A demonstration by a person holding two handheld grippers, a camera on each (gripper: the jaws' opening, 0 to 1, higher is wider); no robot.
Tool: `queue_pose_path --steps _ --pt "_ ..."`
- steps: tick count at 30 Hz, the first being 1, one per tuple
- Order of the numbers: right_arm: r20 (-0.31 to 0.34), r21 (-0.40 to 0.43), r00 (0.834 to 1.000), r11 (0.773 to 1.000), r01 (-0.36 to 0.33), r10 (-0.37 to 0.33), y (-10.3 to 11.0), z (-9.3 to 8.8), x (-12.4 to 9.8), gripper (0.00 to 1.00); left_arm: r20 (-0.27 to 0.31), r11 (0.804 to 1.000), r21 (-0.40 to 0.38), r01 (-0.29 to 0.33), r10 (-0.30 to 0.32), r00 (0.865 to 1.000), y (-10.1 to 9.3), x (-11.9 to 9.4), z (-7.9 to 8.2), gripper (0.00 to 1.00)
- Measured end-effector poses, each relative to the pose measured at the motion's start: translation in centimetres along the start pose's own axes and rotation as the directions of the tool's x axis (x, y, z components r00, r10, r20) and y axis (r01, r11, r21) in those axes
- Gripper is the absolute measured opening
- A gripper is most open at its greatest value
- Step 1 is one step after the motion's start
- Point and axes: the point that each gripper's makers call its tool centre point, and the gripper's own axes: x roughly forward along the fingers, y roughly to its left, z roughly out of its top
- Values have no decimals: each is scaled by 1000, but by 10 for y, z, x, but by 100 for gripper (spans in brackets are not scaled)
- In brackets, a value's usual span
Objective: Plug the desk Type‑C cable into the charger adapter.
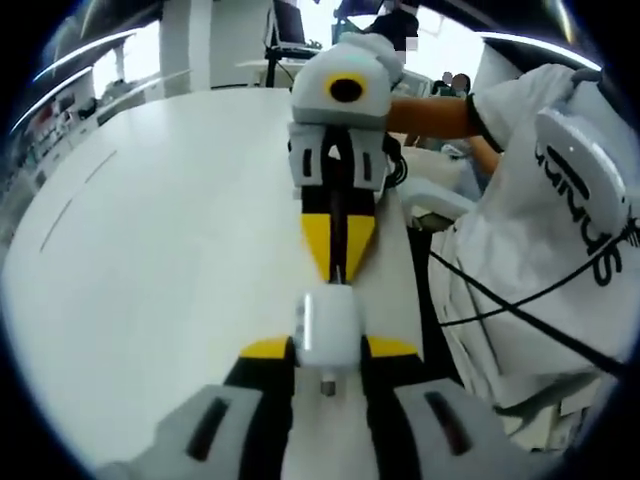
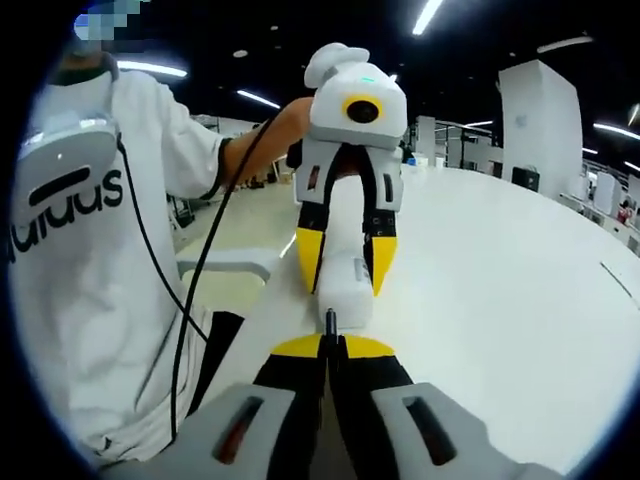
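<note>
Left tool (image 1: 328,352) gripping charger adapter (image 1: 327,330), right tool (image 2: 333,345) pinching cable plug (image 2: 331,322), port hidden

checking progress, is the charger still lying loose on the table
No, the left gripper holds the white charger above the table.

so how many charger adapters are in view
1: the white charger adapter is clamped in the left gripper, facing the right gripper, above the table.

adapter (image 1: 328,330) between left gripper (image 1: 328,350) fingers | cable (image 2: 330,322) facing adapter | above table (image 1: 180,250)
</note>
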Motion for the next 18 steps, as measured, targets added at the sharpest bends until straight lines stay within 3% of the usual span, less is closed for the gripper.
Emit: queue_pose_path --steps 6,9,18 --pt "-25 18 1000 1000 6 -5 0 0 0 2 10 1000 15 -10 10 1000 1 1 2 24" --pt "-39 12 999 1000 13 -13 1 0 0 2 23 998 59 -23 21 1000 1 1 2 24" --pt "-59 31 997 998 51 -49 2 2 0 0 54 999 18 -45 44 998 3 3 4 24"
